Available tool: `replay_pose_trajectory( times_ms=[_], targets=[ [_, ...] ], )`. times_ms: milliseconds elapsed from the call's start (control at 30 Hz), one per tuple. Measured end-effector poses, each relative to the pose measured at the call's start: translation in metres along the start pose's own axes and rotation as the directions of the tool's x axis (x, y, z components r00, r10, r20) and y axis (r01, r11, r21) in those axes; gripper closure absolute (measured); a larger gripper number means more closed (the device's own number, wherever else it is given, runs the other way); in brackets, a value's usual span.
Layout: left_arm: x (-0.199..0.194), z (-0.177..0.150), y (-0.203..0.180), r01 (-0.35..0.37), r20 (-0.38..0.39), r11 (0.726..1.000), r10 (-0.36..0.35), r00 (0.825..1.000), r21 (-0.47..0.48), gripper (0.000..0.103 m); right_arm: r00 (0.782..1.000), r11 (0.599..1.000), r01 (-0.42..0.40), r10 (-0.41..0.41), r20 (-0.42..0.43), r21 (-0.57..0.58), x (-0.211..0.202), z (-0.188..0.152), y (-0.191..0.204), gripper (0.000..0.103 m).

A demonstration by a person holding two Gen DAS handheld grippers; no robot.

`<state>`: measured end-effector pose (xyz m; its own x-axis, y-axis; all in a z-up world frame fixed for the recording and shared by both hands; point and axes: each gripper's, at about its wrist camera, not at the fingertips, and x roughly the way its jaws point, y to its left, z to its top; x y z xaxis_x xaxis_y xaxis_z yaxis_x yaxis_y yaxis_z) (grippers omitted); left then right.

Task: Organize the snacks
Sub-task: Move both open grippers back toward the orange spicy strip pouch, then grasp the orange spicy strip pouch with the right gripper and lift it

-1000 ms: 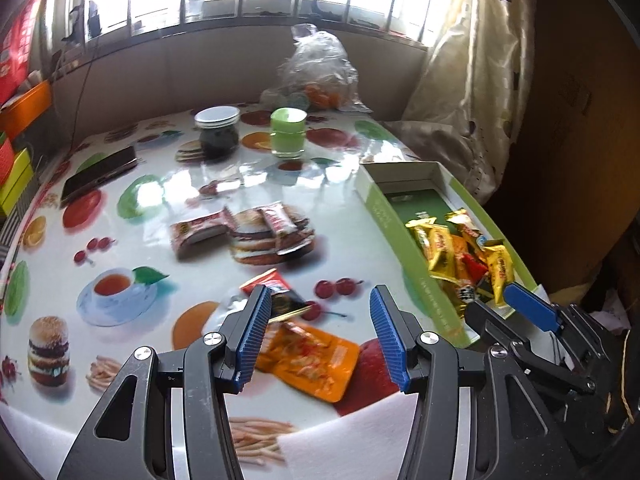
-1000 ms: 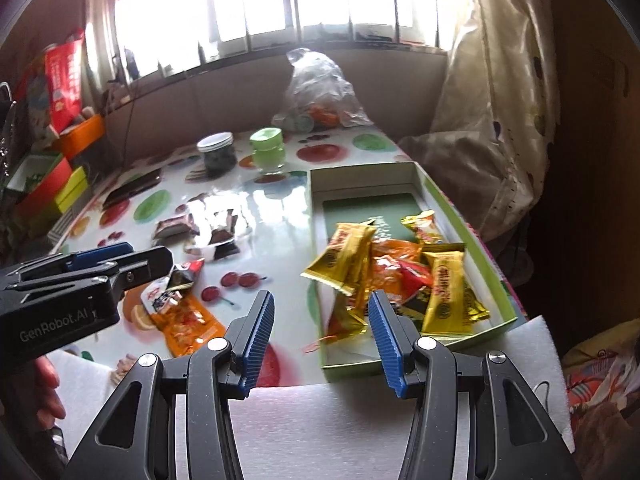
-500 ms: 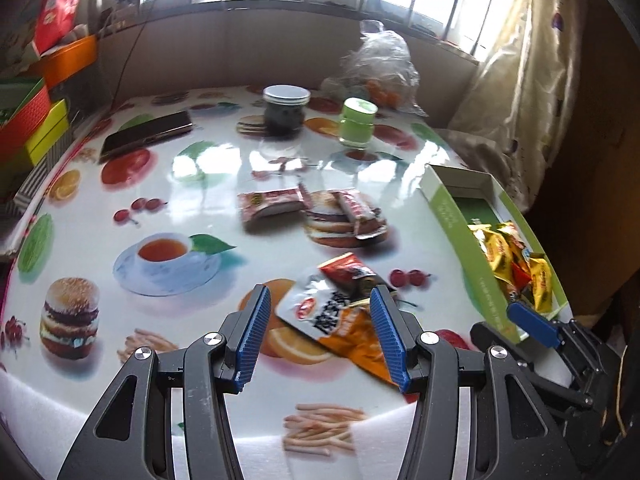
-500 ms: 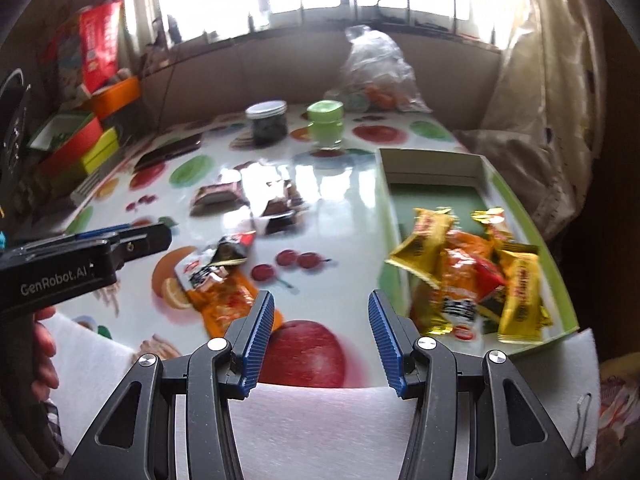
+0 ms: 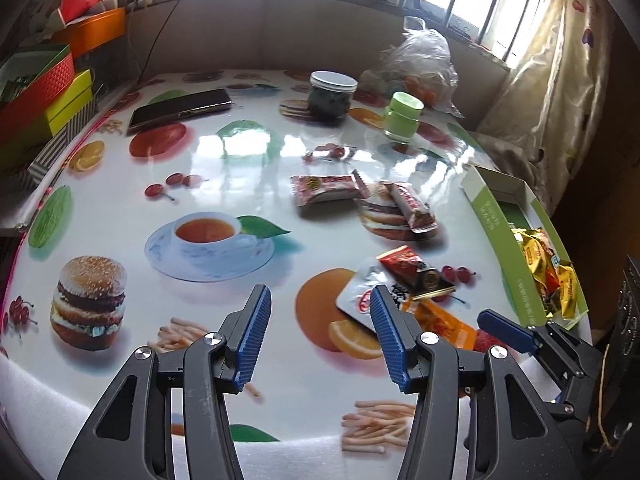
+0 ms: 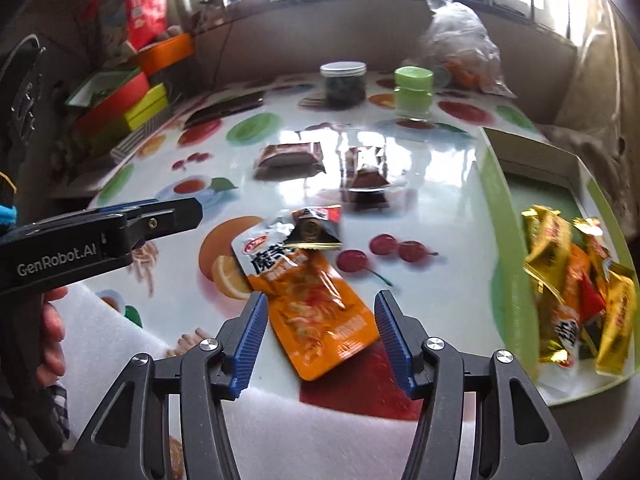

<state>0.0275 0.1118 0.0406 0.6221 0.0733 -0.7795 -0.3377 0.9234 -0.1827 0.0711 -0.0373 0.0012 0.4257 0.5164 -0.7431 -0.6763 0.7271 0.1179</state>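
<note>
An orange-and-white snack pouch (image 6: 312,300) lies on the printed table, directly ahead of my open, empty right gripper (image 6: 318,340); it also shows in the left wrist view (image 5: 436,316). A small red-black packet (image 6: 316,230) lies on its far end. Two dark red packets (image 5: 324,188) (image 5: 412,206) lie further back. The green box (image 6: 516,280) at the right holds several yellow and orange snack packets (image 6: 576,276). My left gripper (image 5: 320,336) is open and empty above the table's front, left of the pouch.
A dark jar (image 5: 333,96), a green-lidded jar (image 5: 403,114) and a plastic bag (image 5: 420,60) stand at the back. A phone (image 5: 180,110) lies at back left. Coloured boxes (image 5: 44,92) are stacked off the left edge. White foam (image 6: 320,432) pads the front edge.
Both grippers have swung left; the box has slid toward the right edge of both views. The orange pouch now sits between the right gripper's fingers. Both stay open.
</note>
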Motion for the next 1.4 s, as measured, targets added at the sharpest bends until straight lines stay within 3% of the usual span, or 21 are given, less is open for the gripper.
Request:
replay_pose_trajectory(
  times_ms=[300, 433, 533, 733, 833, 1000, 1100, 1333, 1400],
  targets=[
    [0.006, -0.001, 0.012, -0.003, -0.018, 1.000, 0.003, 1.000, -0.029, 0.050, 0.999, 0.998, -0.012, 0.008, -0.053, -0.066, 0.025, 0.008, 0.005, 0.047],
    [0.009, -0.001, 0.015, 0.001, -0.023, 0.999, -0.002, 1.000, -0.035, 0.050, 0.997, 0.994, -0.035, 0.029, -0.065, -0.106, 0.029, 0.009, 0.011, 0.040],
    [0.011, 0.000, 0.015, 0.003, -0.026, 0.999, -0.004, 1.000, -0.038, 0.050, 0.997, 0.987, 0.006, -0.018, -0.074, -0.158, 0.031, 0.008, 0.019, 0.040],
    [0.015, 0.001, 0.018, 0.004, -0.036, 0.999, -0.005, 0.999, -0.046, 0.050, 0.998, 0.989, 0.012, -0.021, -0.067, -0.144, 0.031, 0.009, 0.016, 0.043],
    [0.016, 0.001, 0.019, 0.002, -0.037, 0.999, -0.004, 0.999, -0.049, 0.050, 0.998, 0.989, 0.025, -0.034, -0.059, -0.143, 0.030, 0.009, 0.017, 0.054],
    [0.017, 0.001, 0.018, -0.001, -0.039, 0.999, -0.001, 0.999, -0.047, 0.050, 0.998, 0.992, 0.028, -0.034, -0.052, -0.126, 0.028, 0.008, 0.015, 0.060],
    [0.018, 0.001, 0.018, -0.004, -0.040, 0.999, 0.003, 0.999, -0.048, 0.050, 0.999, 0.990, 0.025, -0.032, -0.043, -0.141, 0.024, 0.005, 0.020, 0.073],
    [0.019, 0.001, 0.016, -0.012, -0.044, 0.999, 0.010, 0.999, -0.047, 0.050, 1.000, 0.988, 0.010, -0.013, -0.018, -0.151, 0.018, 0.004, 0.026, 0.080],
    [0.019, 0.001, 0.016, -0.014, -0.043, 0.999, 0.012, 0.999, -0.047, 0.050, 1.000, 0.991, -0.001, 0.000, -0.011, -0.137, 0.016, 0.006, 0.024, 0.102]
  ],
)
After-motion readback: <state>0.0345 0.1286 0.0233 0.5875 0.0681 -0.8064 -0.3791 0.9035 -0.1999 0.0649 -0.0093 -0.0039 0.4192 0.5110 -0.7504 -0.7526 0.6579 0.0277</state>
